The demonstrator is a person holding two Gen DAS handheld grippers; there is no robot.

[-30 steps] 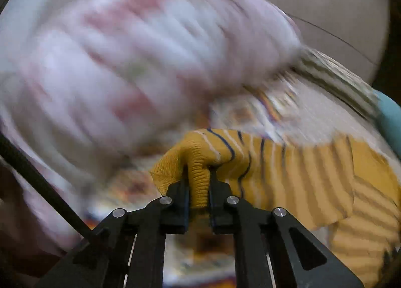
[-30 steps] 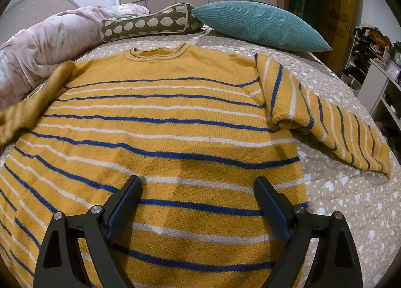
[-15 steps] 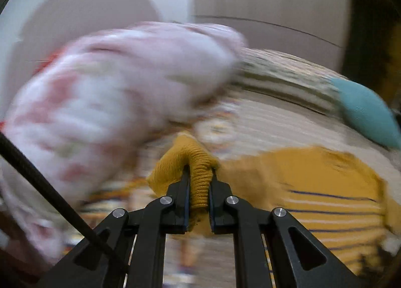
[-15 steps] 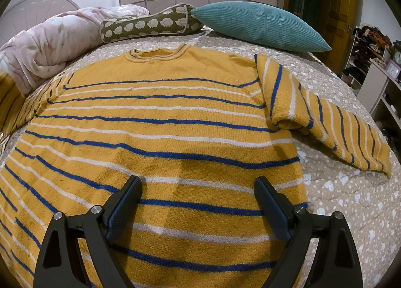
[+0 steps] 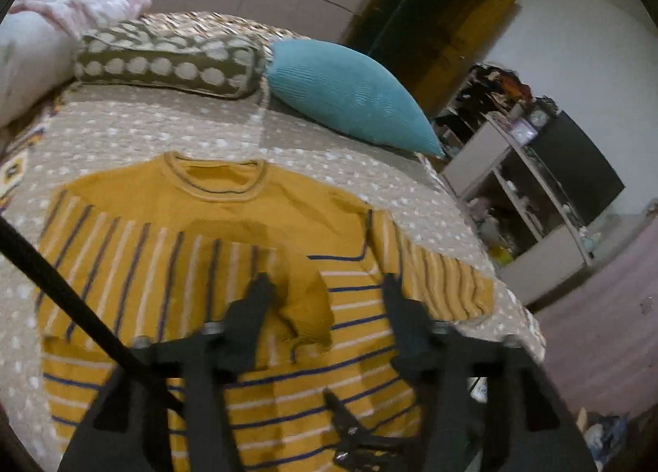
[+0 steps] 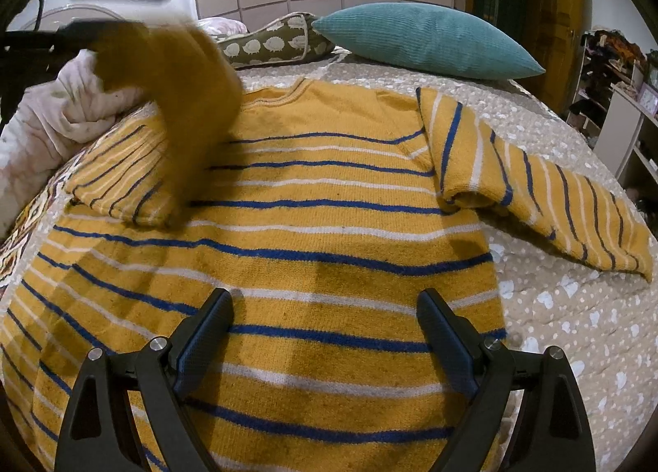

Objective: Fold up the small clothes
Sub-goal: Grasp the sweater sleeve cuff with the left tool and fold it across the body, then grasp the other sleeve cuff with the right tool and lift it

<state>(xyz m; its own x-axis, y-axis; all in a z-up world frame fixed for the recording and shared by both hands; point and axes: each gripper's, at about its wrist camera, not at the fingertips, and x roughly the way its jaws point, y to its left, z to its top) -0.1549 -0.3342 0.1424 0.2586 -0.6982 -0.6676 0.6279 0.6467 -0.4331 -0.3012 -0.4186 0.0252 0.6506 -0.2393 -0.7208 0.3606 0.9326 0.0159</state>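
Observation:
A yellow sweater (image 6: 320, 233) with blue and white stripes lies flat on the bed, neck toward the pillows. Its left sleeve (image 5: 172, 266) is folded across the chest, the cuff (image 5: 306, 307) dropping between my left gripper's open fingers. My left gripper (image 5: 325, 295) is open above the sweater. In the right wrist view the left gripper (image 6: 61, 32) appears blurred at upper left with the falling cuff (image 6: 177, 73). The right sleeve (image 6: 555, 200) lies spread out to the right. My right gripper (image 6: 325, 324) is open and empty, low over the sweater's lower body.
A teal pillow (image 6: 427, 40), a brown patterned pillow (image 6: 271, 44) and a pink duvet (image 6: 49, 122) lie at the head of the bed. The dotted bedspread (image 6: 567, 328) ends at the right edge; shelves (image 5: 534, 192) stand beyond it.
My left gripper carried the left sleeve cuff over the sweater's chest and opened, letting the cuff go. The right gripper has not moved.

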